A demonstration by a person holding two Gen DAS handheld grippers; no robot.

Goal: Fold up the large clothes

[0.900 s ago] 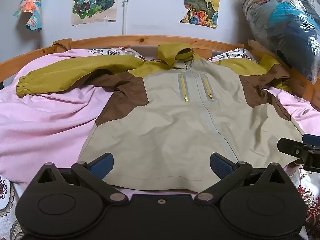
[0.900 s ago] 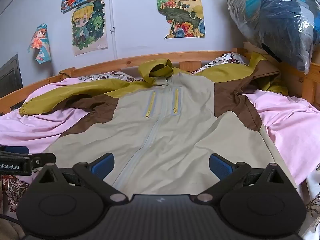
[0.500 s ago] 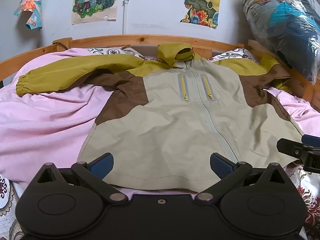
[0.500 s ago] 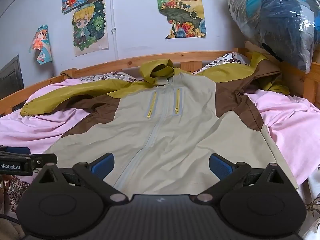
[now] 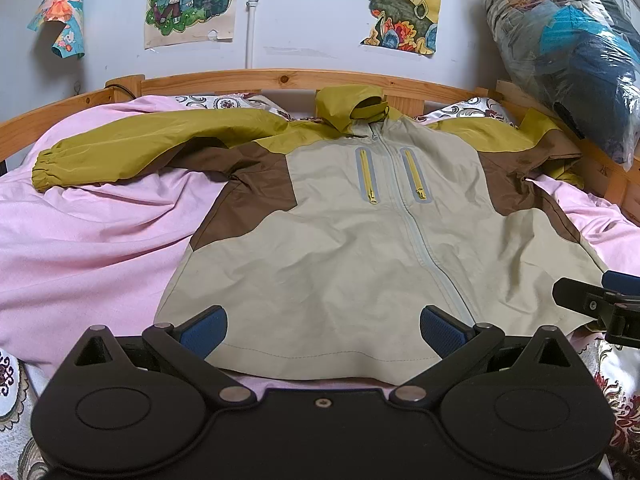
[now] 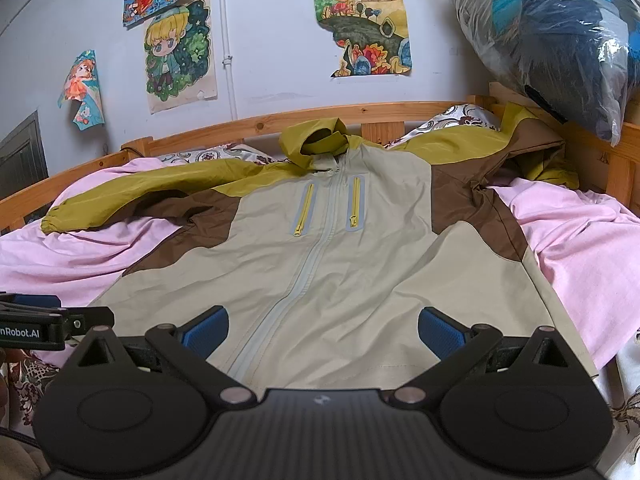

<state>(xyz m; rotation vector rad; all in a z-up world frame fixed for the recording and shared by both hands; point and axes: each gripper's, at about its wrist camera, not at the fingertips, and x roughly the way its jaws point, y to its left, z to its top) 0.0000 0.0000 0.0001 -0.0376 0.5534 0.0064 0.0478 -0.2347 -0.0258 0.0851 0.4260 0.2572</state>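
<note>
A large jacket (image 5: 352, 248) is laid out flat, front side up and zipped, on a pink sheet (image 5: 88, 240) that covers a bed with a wooden frame (image 5: 280, 78). The body of the jacket is beige, brown panels are seen at the sides and underarms, and the shoulders, sleeves and hood (image 5: 348, 106) are olive-yellow. Two short yellow chest zippers are set on either side of the centre zipper (image 6: 308, 264). One sleeve (image 5: 132, 148) is stretched out sideways across the sheet, its elastic cuff resting on the pink fabric; the other sleeve (image 6: 516, 148) is bunched against the frame on the opposite side. The hem lies nearest both cameras.

The left tool (image 5: 323, 326) is held over the hem with its blue pads spread wide apart; nothing is pinched between them. The right tool (image 6: 323, 326) is likewise spread wide over the hem, near the lower end of the centre zipper, and nothing is gripped. Whether either tool touches the cloth cannot be told.

Cartoon posters (image 6: 180, 52) are stuck on the wall behind the bed, and a plastic bag (image 6: 556, 40) stuffed with dark and blue textiles is perched at the bed's corner.
</note>
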